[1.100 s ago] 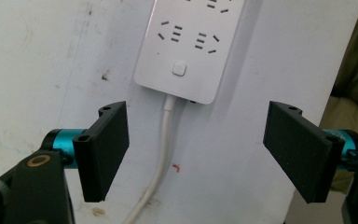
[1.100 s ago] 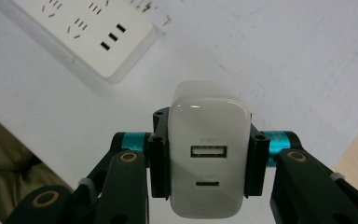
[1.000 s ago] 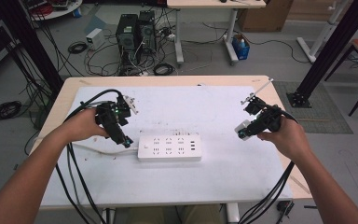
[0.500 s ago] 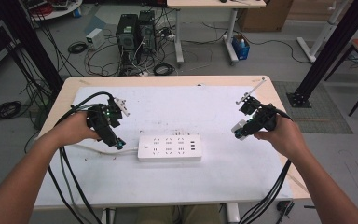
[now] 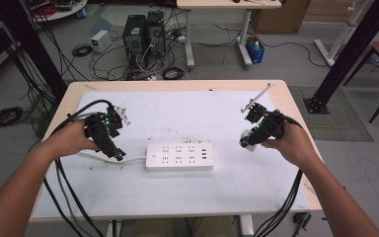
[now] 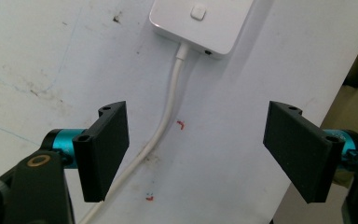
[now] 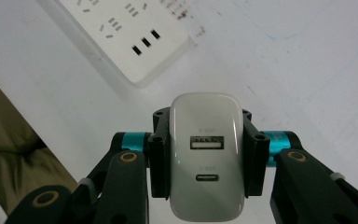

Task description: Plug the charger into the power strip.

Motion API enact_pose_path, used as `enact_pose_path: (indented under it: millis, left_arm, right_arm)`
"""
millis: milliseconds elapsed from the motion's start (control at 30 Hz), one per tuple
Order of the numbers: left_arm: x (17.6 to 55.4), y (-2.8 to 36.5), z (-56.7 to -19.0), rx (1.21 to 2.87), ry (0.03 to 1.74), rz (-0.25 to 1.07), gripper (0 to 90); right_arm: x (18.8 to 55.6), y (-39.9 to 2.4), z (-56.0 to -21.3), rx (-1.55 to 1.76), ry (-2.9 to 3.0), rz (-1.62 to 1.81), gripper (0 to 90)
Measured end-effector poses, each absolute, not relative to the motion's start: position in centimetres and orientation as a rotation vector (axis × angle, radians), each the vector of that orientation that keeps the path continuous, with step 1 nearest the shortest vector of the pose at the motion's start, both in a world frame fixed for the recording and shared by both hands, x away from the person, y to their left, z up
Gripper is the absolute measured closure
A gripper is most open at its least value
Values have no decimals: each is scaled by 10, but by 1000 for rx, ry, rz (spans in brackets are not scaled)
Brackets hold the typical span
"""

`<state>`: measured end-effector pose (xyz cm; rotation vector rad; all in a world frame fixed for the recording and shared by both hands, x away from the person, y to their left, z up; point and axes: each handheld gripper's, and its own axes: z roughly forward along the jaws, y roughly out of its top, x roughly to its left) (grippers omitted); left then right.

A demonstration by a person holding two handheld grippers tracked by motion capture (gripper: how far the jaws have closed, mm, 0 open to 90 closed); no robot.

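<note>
Left tool (image 5: 112,148) now farther from strip (image 5: 179,157).

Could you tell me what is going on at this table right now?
A person holds a gripper in each hand over a white table. The right gripper is shut on a white charger, held off the right end of a power strip. The left gripper is open, holding nothing, its jaws either side of the strip's cord by the switch end. The charger is not yet plugged in.
</note>
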<state>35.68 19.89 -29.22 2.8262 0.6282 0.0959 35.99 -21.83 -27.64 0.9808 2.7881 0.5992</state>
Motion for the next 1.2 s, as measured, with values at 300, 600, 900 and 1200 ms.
enact_pose_path:
  millis: [300, 600, 900, 1200]
  left_arm:
    - [359, 204, -293, 2838, 597, 53, 226]
    - [362, 206, -303, 2869, 511, 62, 226]
    - [362, 210, -312, 2856, 509, 82, 226]
    - [360, 212, -311, 2838, 504, 104, 226]
  right_arm:
    - [373, -189, -279, 748, 2907, 633, 620]
    - [391, -159, -287, 650, 2975, 600, 620]
    - [407, -113, -297, 505, 3033, 554, 620]
    - [420, -88, -319, 424, 3049, 536, 621]
